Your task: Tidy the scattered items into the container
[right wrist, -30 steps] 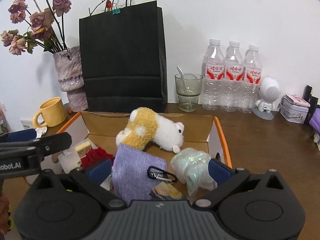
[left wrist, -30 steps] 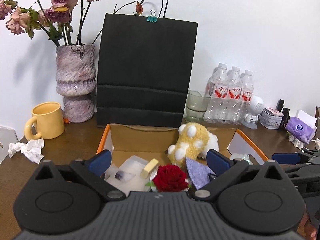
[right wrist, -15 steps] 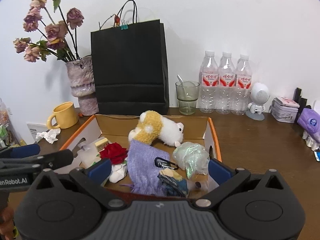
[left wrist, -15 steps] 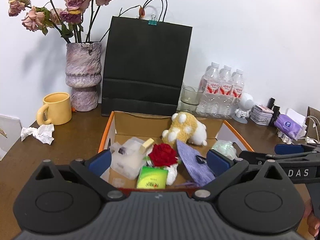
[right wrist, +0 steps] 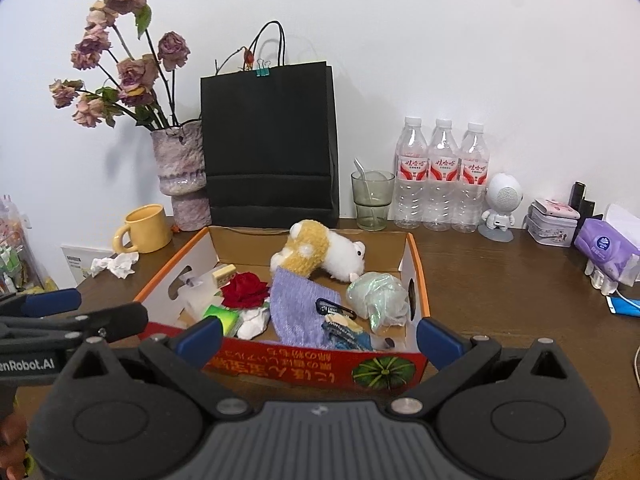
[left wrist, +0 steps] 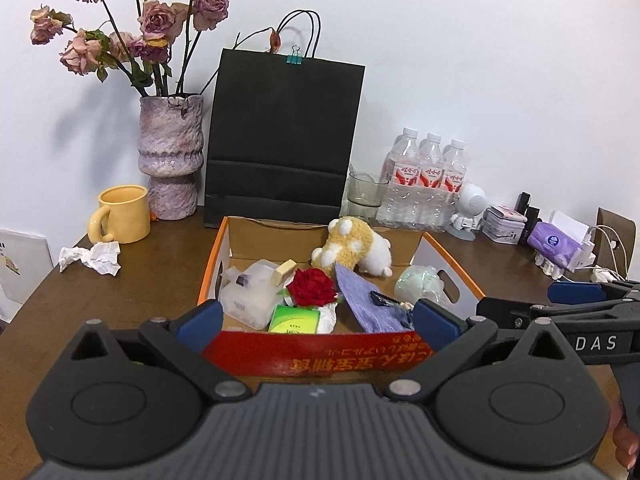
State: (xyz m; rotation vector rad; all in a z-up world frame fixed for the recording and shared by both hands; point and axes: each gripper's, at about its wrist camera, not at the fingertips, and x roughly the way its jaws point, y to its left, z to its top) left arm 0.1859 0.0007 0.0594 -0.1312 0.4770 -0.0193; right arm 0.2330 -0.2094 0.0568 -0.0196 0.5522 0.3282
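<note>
Left gripper [left wrist: 316,326] and right gripper [right wrist: 318,338] both spread wide, nothing held, side by side just short of the cardboard box [right wrist: 312,366] on the tabletop [right wrist: 500,280]. Inside, straight ahead: green packet [left wrist: 295,319], red rose [left wrist: 312,293], purple cloth [right wrist: 298,310], then plush toy [right wrist: 320,256] at the far wall. Crumpled paper [left wrist: 91,256] lies outside, far left, near the yellow mug [left wrist: 120,220].

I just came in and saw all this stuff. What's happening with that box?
A person is tidying up with two hand-held grippers. The cardboard box already holds a plush toy, a red rose, a purple cloth and other small things. Both the left gripper and the right gripper hover open and empty near the front of the box. A crumpled tissue lies outside on the table, beside the yellow mug.
</note>
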